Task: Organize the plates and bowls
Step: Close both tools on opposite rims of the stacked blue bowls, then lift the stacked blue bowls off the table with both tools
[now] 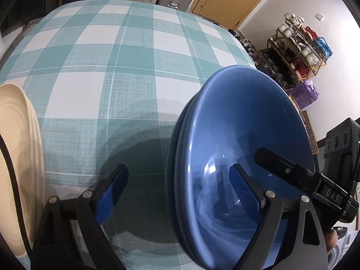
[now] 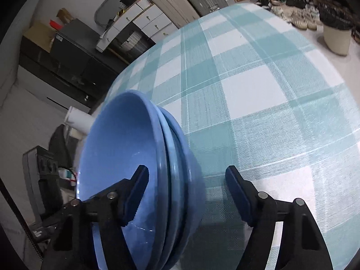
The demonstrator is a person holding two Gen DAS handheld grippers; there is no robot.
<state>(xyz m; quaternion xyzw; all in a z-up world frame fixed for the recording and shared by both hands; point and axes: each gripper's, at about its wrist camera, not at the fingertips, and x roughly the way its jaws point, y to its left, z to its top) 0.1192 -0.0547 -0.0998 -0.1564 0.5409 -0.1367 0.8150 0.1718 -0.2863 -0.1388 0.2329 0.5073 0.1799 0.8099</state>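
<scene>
A stack of blue bowls (image 1: 243, 148) stands tipped on edge over a worktop (image 1: 126, 85) covered in teal and white checked cloth. In the left wrist view the open mouth faces right and toward the camera; in the right wrist view (image 2: 126, 157) it faces left. At least three nested rims show; the exact count is hard to make out.

The left gripper (image 1: 178, 193) has its jaws wide apart, straddling the near rim, right finger inside the bowl. The right gripper (image 2: 186, 193) is likewise spread across the rims, gripping nothing.

A cream plate (image 1: 20, 157) is cut off at the left edge. The bowls' bases are hidden.
</scene>
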